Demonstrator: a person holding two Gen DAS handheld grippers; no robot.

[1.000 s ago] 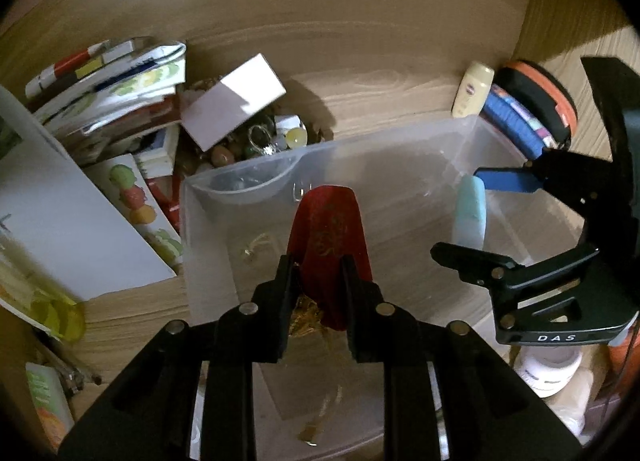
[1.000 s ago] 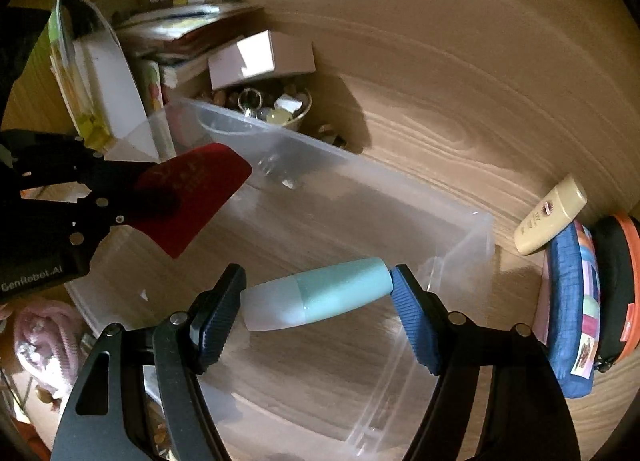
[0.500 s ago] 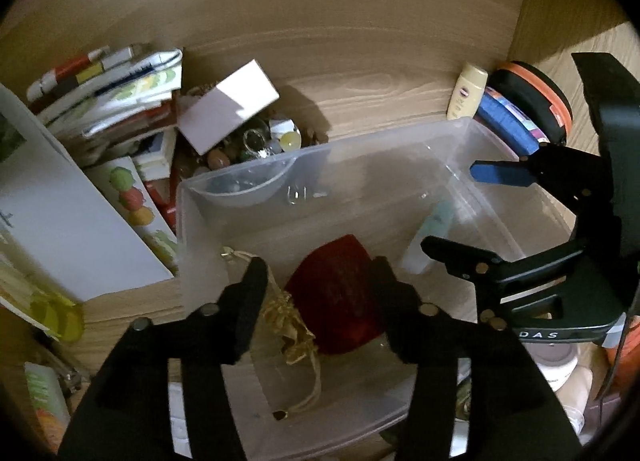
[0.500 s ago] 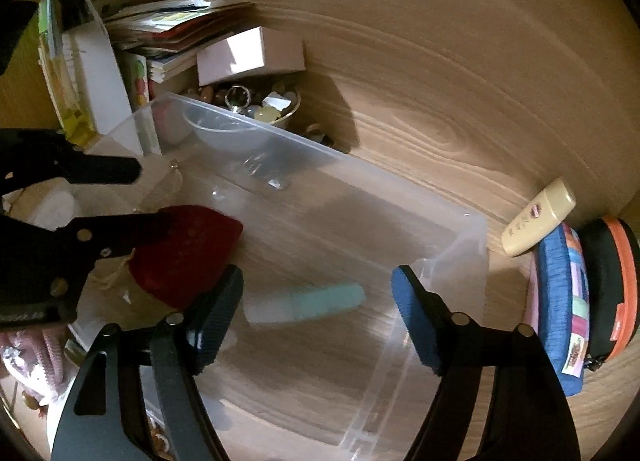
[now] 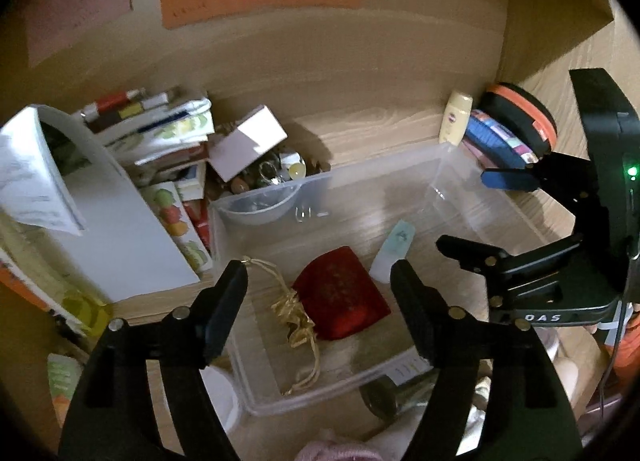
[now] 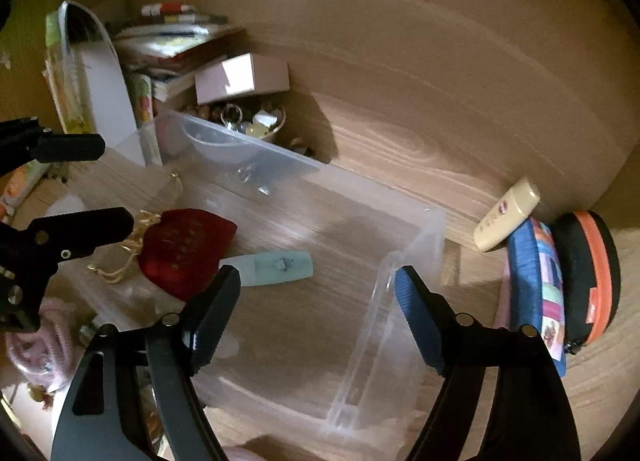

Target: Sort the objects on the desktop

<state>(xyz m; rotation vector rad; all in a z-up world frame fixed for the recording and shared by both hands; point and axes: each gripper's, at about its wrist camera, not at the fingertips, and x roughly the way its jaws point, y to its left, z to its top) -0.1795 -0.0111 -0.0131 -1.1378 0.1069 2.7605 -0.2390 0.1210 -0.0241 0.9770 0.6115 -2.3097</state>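
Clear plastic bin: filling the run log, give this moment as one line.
left gripper: open | right gripper: open | clear plastic bin: holds red fabric pouch, pale teal tube | cream lotion bottle: outside bin

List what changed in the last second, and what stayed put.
Both tongs let go. The left tongs released the red pouch, which now lies on the floor of the clear bin. The right tongs dropped the mint tube beside it. Both now hang open above the bin. The bin, the book pile and the cream bottle stayed put.
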